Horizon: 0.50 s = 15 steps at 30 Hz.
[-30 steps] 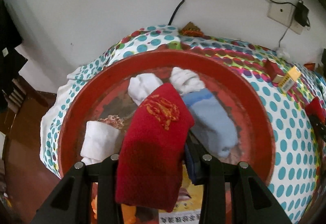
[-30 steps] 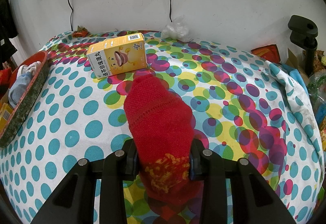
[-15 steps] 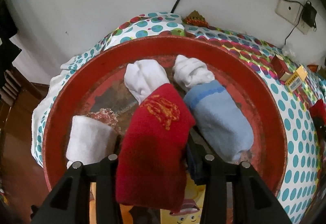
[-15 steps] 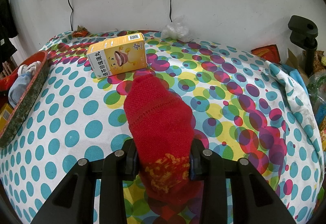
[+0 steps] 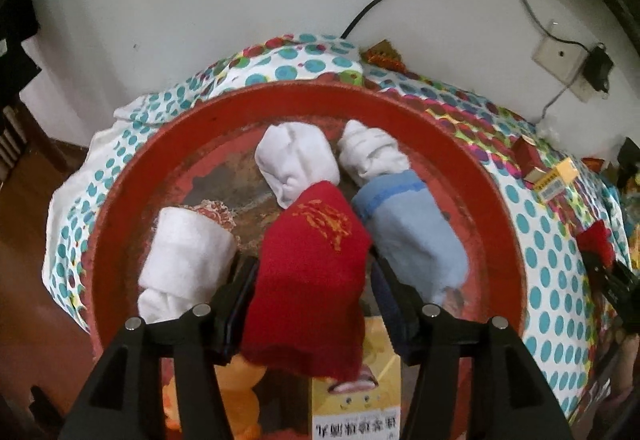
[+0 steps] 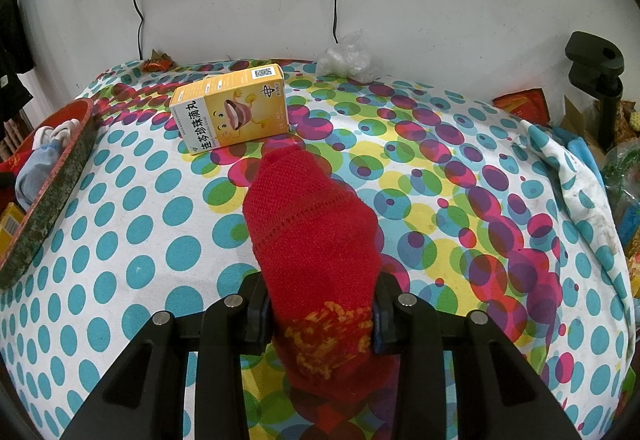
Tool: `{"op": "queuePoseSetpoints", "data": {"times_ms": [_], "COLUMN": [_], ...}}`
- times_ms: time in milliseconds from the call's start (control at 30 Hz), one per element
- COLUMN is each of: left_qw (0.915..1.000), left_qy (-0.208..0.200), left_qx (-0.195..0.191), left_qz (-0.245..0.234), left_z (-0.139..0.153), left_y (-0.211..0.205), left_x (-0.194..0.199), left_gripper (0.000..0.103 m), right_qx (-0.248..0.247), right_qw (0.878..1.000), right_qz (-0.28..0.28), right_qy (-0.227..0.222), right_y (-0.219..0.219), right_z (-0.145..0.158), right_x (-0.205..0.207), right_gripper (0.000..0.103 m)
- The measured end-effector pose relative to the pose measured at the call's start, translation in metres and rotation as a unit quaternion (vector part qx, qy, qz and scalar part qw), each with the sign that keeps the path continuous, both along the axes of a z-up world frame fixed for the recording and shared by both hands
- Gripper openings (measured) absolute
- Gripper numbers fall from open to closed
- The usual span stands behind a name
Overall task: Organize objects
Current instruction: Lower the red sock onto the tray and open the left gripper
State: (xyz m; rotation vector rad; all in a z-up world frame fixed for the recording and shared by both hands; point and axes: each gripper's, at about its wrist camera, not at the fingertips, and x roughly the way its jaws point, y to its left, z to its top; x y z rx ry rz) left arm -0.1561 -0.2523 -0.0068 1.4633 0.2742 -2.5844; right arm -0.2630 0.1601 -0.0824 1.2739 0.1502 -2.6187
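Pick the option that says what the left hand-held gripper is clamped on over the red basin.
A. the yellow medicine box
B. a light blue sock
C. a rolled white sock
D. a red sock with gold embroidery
D: in the left wrist view the left hand-held gripper is shut on the red sock with gold stitching, held over the red basin, while the white socks and the light blue sock lie loose in it.

Red tray point(image 5: 496, 192) crowded – white rolls point(image 5: 298, 160), blue sock point(image 5: 412, 236), white roll point(image 5: 188, 260) flank the way in, bare floor only mid-left, dotted cloth point(image 6: 120, 240) open – yellow box point(image 6: 232, 108) ahead.
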Motion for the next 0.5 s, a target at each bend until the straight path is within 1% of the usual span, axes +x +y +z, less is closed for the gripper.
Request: {"op": "queuePoseSetpoints", "data": {"times_ms": [133,233,333,400,500], "left_qw": [0.999,0.9975,0.9963,0.9958,0.9945], "left_qy": [0.015,0.019,0.034,0.036,0.043], "left_qx": [-0.038,-0.052,-0.052,-0.049,-0.061], "left_qz": [-0.016,-0.045,-0.059,-0.069,-0.074], "left_z": [0.012,0.013,0.012,0.009,0.005], "left_y": [0.015,0.036,0.054,0.065,0.08], "left_x": [0.022,0.046,0.072,0.089,0.112], "left_gripper": [0.058,0.058,0.058,0.058,0.058], "right_qx": [0.002,-0.002,0.002,0.002,0.003], "right_qw": [1.0,1.0,1.0,1.0,1.0], "right_qz": [0.0,0.0,-0.001,-0.001,-0.001], "right_qy": [0.0,-0.001,0.0,0.0,0.0], "right_y": [-0.001,-0.001,-0.001,0.0,-0.001], "right_z": [0.0,0.0,0.0,0.001,0.001], "right_x": [0.0,0.0,0.0,0.0,0.0], "right_gripper": [0.034,0.035,0.035,0.035,0.035]}}
